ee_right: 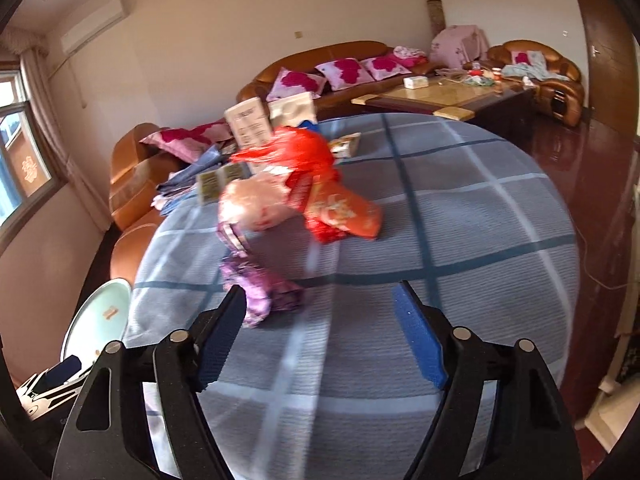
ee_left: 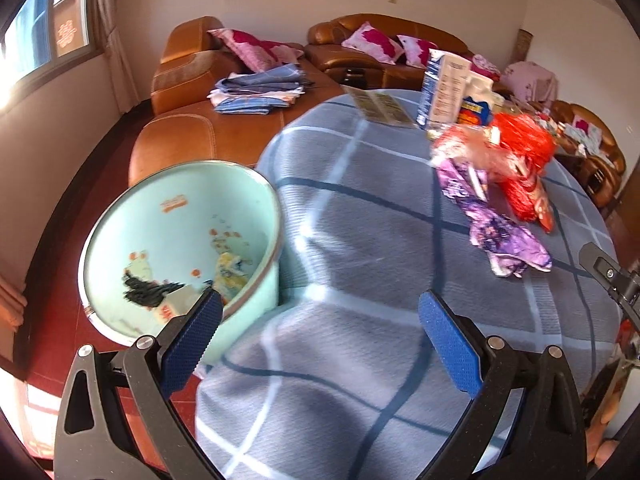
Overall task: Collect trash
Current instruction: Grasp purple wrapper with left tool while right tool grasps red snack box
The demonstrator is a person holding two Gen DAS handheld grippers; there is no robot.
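The left wrist view looks slantwise down from just above the near edge of the checked tablecloth [ee_left: 360, 208], facing the far sofa, with the mint bin [ee_left: 256, 280] just left of the cloth. The right wrist view looks down likewise from nearby, turned more rightward. Both share the cloth [ee_right: 460, 220], the purple wrapper [ee_left: 504, 240] [ee_right: 264, 292] and the bin [ee_right: 100, 312].

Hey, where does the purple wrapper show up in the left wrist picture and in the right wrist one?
Left wrist view: the purple wrapper lies right of centre on the checked tablecloth, beyond the open gripper.
Right wrist view: it lies lower centre-left, just past the left fingertip.
Shared landmark: the red bag behind it, farther from the camera in both.
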